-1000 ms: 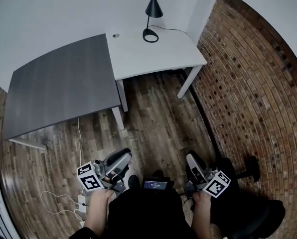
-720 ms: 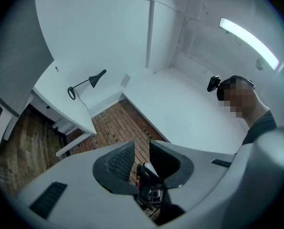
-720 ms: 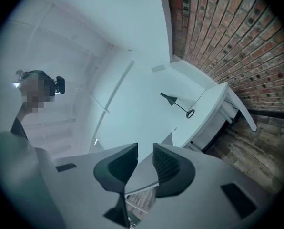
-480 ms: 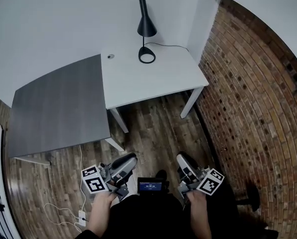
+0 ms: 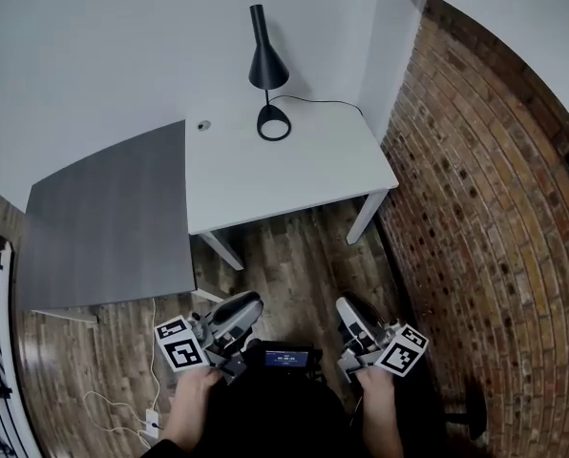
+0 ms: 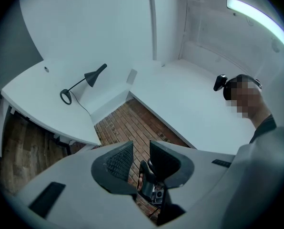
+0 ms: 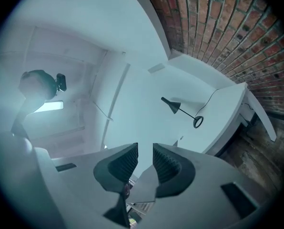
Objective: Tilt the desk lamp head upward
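**Both hand-held grippers empty, lamp out of reach**

The desk lamp (image 5: 267, 68) stands upright by the far edge of the white surface (image 5: 294, 175), about midway along that edge. Its ring base rests flat and its cable (image 5: 313, 100) trails toward the far right corner. The shade looks to face downward, though it is small in every view. The left hand-held gripper (image 5: 239, 308) and right hand-held gripper (image 5: 349, 313) hang over the wooden floor (image 5: 304, 256), well short of the surface's near edge. Each has its jaws slightly parted with nothing between them.
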{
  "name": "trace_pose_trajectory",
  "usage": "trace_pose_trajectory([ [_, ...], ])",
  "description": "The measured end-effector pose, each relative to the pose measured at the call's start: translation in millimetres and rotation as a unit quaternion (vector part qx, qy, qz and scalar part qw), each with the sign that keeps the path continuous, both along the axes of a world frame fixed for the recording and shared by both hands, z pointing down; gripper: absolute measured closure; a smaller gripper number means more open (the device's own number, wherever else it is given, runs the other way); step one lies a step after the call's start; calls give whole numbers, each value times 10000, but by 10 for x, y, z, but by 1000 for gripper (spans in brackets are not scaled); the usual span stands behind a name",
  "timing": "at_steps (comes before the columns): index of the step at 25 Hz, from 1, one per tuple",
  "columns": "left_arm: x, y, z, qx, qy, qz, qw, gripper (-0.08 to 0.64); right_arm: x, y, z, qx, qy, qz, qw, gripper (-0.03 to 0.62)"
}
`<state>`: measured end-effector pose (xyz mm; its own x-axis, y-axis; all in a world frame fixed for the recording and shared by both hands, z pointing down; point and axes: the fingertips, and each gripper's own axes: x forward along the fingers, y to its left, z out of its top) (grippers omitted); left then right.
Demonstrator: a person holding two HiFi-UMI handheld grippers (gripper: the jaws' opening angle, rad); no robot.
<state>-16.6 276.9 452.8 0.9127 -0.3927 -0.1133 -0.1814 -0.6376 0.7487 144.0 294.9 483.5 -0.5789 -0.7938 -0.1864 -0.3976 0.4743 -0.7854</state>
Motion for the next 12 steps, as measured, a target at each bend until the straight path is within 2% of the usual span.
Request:
trace_pose_trajectory([
  [7, 195, -542, 91, -5, 218, 105, 9997, 439, 50, -457, 37, -103, 194, -62, 9997, 509],
  [12, 338, -1255, 173, -66, 525, 115, 9985, 439, 189, -1081, -4, -161, 517, 5, 9985, 509],
])
